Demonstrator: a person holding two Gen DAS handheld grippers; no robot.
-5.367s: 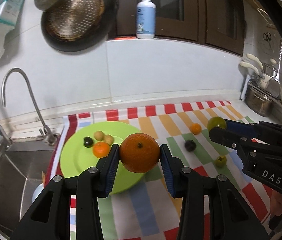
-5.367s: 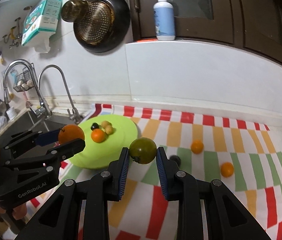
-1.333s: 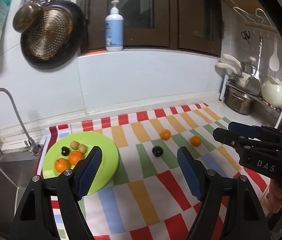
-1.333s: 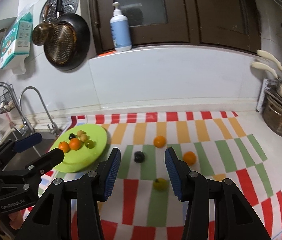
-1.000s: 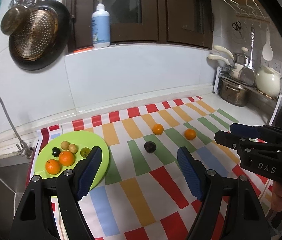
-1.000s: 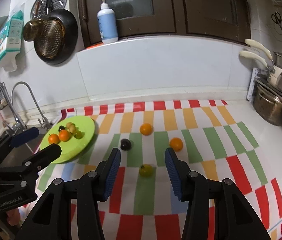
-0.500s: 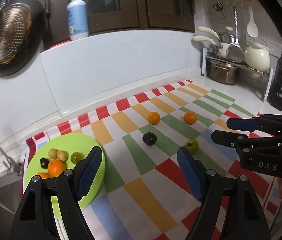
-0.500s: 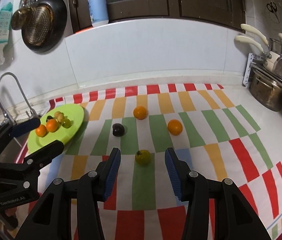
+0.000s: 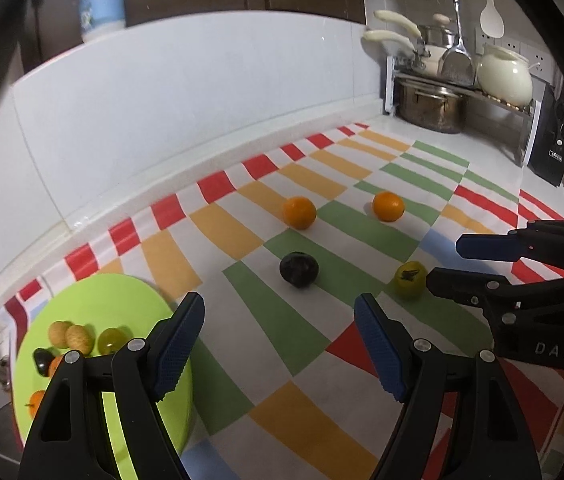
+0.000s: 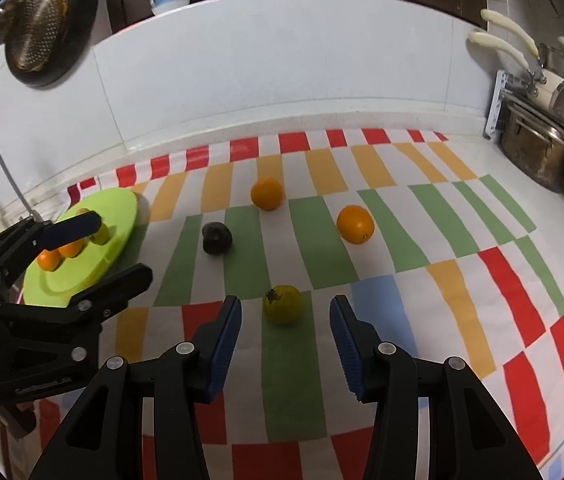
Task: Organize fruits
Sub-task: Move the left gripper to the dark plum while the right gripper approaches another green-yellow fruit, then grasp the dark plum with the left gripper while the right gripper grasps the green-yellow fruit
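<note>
Yellow-green fruit (image 10: 283,304) lies unobstructed before open right gripper (image 10: 285,346); dark fruit (image 10: 216,238) nearby.

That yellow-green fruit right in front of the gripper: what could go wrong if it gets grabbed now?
The yellow-green fruit is round and lies loose on the striped cloth, so the open right gripper might nudge it and send it rolling. The left gripper, also open, is close by near the dark fruit; the two grippers could bump. The green plate already holds several fruits, so a new one may knock them.
</note>
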